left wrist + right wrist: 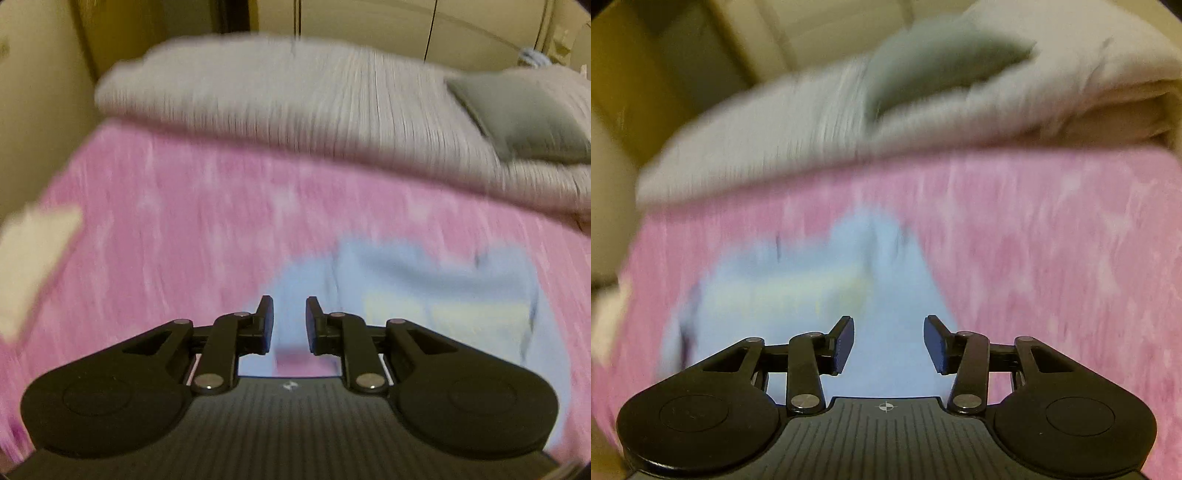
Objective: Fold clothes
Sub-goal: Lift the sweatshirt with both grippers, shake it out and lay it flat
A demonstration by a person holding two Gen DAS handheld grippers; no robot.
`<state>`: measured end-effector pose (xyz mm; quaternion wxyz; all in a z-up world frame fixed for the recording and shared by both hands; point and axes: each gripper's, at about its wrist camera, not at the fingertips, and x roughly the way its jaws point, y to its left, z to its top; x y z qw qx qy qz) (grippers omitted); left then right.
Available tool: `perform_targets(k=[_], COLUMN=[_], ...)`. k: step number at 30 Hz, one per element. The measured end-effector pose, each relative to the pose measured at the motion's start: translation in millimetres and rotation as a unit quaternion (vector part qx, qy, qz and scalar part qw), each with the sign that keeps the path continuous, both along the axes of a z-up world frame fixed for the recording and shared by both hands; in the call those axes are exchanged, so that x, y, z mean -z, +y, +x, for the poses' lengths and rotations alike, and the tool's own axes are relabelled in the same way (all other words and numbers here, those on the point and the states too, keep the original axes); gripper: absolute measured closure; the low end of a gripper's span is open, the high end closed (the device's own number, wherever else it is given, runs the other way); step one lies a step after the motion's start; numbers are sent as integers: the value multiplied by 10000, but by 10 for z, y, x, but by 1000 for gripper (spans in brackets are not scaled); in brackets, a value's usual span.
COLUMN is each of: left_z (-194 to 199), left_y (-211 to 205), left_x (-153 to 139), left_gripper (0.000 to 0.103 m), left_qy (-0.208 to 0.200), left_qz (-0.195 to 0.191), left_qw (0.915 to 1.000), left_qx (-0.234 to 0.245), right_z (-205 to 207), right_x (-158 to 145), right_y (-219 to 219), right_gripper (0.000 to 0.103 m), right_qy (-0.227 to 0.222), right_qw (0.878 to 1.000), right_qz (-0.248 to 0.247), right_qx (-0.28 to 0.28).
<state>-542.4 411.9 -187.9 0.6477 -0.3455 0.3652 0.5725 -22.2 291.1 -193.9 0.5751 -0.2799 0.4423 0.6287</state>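
Here your left gripper (289, 325) has its jaws apart by a modest gap, with nothing between the blue pads — through the gap you see only pale blue cloth and a strip of pink below it. Your right gripper (888, 343) stands wider, jaws well apart and likewise holding nothing; both hover over the cloth, and the blur hides whether either tip touches it.

The task's thing, a light blue garment (424, 291), lies spread on the pink bed sheet (184, 229), under and ahead of both grippers. In the left wrist view it sits to the right of the jaws, with a pale yellowish patch across its middle; in the right wrist view the same garment (798, 280) spreads to the left and runs back between the pads. Its outline is too smeared to tell sleeves from body.

Beyond the garment, across the far end of the bed, lies a folded grey ribbed blanket (288, 99), and on it, toward the right, a darker grey pillow (524, 114). At the left edge of the left view, a cream-coloured piece of cloth (33, 258) rests on the sheet — well apart from the garment. Pale closet doors (369, 22) stand behind the bed.
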Motion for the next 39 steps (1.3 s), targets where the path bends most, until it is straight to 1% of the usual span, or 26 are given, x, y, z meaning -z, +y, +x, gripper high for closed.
perform_targets(k=[3,7,9,10,12,13,15,17,18,20,21,22,23,25,27,29,30,31,32,33,34,35,36,37,38,39], left_z=[102,318,384,393,393,393,393,393,393,393,393,393,395,404,410,416,419,422,427,436,442,446,450,454,458,462], left_y=[-571,-1117,-1280,-1344,-1420,-1457,-1533,-1608,-1646,-1722,-1759,-1797,-1827,-1844,-1851,-1855,-1851,-1847,-1844,-1844,-1849,-1859,-1870,-1881,-1891,-1902], left_x=[248,436,447,446,443,442,439,436,434,431,430,428,421,405,393,379,368,357,347,340,343,360,376,392,408,424], left_gripper=[88,88,88,88,88,88,88,88,88,88,88,88,88,88,88,88,88,88,88,88,88,88,88,88,88,88], left_qy=[-211,-234,-258,-284,-341,-369,-425,-482,-510,-566,-594,-623,-630,-584,-533,-483,-458,-438,-424,-407,-394,-385,-375,-366,-356,-347], left_qz=[-658,-1171,-1237,-1254,-1253,-1253,-1252,-1251,-1251,-1250,-1249,-1249,-1237,-1212,-1198,-1180,-1165,-1149,-1129,-1109,-1105,-1124,-1142,-1160,-1178,-1196], left_qw=[9976,9927,9918,9916,9915,9914,9912,9909,9906,9901,9898,9895,9895,9901,9905,9910,9913,9915,9919,9922,9922,9920,9918,9915,9913,9910], left_qx=[-22,151,185,169,79,34,-57,-147,-192,-282,-328,-373,-395,-398,-407,-414,-416,-414,-409,-410,-416,-430,-443,-457,-471,-484], right_z=[-533,-1147,-1331,-1374,-1241,-1150,-872,-637,-537,-409,-365,-330,-314,-266,-72,256,466,700,987,1273,1546,1789,2023,2210,2313,2376], right_x=[499,1017,1225,1308,1381,1413,1467,1541,1575,1679,1740,1777,1759,1699,1465,1224,1088,974,908,843,813,864,930,1018,1077,1114], right_y=[-486,-818,-913,-942,-918,-898,-862,-820,-800,-762,-743,-723,-698,-655,-615,-558,-552,-567,-629,-692,-786,-951,-1129,-1318,-1443,-1528], right_gripper=[57,57,57,57,57,57,57,57,57,57,65,82,102,103,103,103,103,103,103,103,103,102,94,87,76,71], right_qy=[-312,-856,-1259,-1358,-1112,-887,-75,609,929,1428,1641,1796,1827,1952,2509,3333,3784,4185,4484,4752,4912,4863,4745,4555,4372,4171], right_qw=[9920,9589,9389,9326,9419,9503,9759,9867,9877,9825,9779,9734,9716,9671,9559,9324,9160,8959,8704,8388,8022,7603,7133,6730,6587,6691], right_qz=[-497,-714,-737,-772,-946,-1041,-1203,-1190,-1149,-1189,-1241,-1308,-1409,-1567,-1435,-1125,-768,-381,65,510,891,1127,1275,1196,1019,862], right_qx=[-1119,-2610,-3116,-3252,-3025,-2797,-1817,-923,-510,121,385,556,521,461,531,832,1085,1442,2032,2609,3276,4156,4998,5703,6038,6090])
